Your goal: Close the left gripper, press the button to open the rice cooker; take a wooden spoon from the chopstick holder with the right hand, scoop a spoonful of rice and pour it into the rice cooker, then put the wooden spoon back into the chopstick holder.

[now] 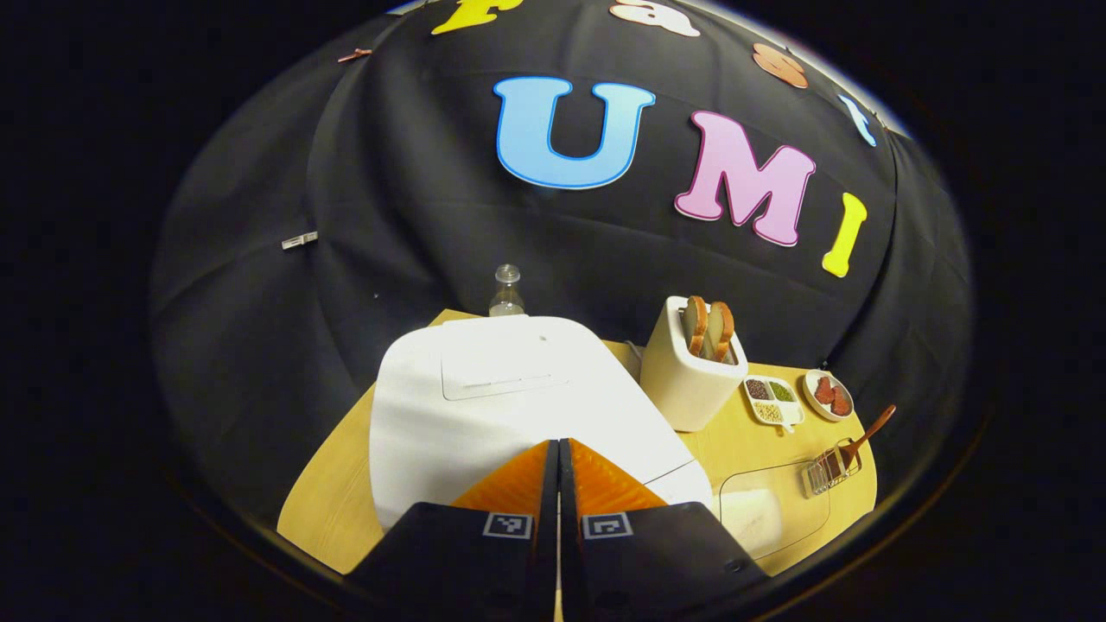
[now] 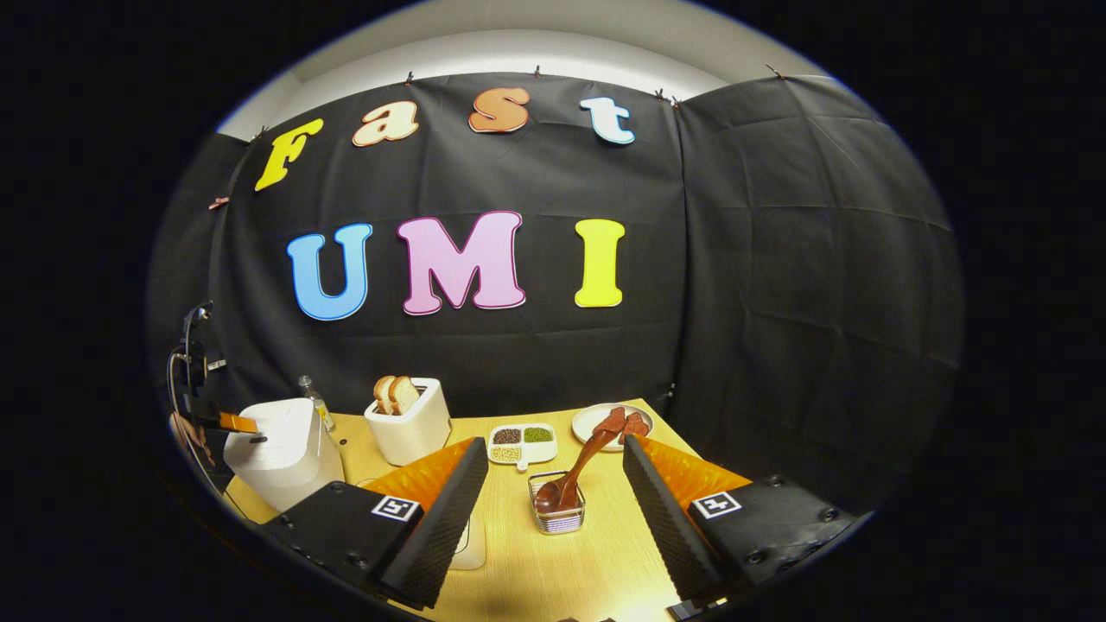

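Left gripper view: claw shut over cooker

Left gripper [image 1: 558, 449] fingers together, nothing held, just above white rice cooker [image 1: 501, 389], lid down. Right gripper [image 2: 549, 471] wide open, empty; wooden spoon [image 2: 577, 471] in chopstick holder [image 2: 558, 511] between its fingers, ahead.

One cooker [image 1: 510, 397] at 6 o'clock, one toaster [image 1: 691, 380] with two bread slices [image 1: 707, 328] at 3, one bottle [image 1: 506, 292] at 12, one spoon [image 2: 577, 471], one holder [image 2: 557, 514], two dishes [image 2: 522, 443].

The wooden surface [image 2: 553, 561] carries a rice cooker [image 2: 281, 449], toaster [image 2: 410, 428], bottle [image 2: 316, 404], divided dish [image 2: 522, 443], plate [image 2: 596, 417] and holder [image 2: 557, 511].
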`<action>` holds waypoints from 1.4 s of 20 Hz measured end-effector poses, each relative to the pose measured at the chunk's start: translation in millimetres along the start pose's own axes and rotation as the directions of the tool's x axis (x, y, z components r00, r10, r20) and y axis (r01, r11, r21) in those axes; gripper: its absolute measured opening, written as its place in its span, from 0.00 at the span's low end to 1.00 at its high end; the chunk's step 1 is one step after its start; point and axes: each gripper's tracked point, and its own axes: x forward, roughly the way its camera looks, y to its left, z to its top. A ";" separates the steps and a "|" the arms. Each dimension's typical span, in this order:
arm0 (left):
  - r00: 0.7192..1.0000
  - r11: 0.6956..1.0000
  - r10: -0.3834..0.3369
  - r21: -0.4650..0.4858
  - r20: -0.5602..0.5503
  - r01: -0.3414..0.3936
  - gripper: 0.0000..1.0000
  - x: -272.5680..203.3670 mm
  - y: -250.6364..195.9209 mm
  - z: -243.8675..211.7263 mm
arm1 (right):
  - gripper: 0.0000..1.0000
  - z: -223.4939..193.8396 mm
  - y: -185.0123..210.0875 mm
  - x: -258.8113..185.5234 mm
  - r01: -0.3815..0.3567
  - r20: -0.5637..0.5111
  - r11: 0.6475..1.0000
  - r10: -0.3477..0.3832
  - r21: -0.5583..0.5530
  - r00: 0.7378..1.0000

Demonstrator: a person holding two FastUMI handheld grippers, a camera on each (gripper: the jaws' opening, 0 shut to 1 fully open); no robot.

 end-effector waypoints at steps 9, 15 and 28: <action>1.000 0.999 0.026 0.020 0.004 -0.027 0.08 5.4 1.9 -9.9 | 0.98 -13.6 -5.3 4.1 -0.002 -0.036 0.999 0.003 0.041 0.999; 0.956 0.983 0.087 0.129 0.281 -0.127 0.08 -54.1 0.6 67.6 | 0.98 -16.6 -6.1 9.6 -0.035 -0.041 0.999 0.036 0.029 0.998; 0.931 0.989 0.017 0.131 0.364 -0.070 0.55 -181.3 -97.0 24.7 | 0.98 -49.7 -22.6 62.2 -0.100 -0.144 0.992 0.111 0.083 0.983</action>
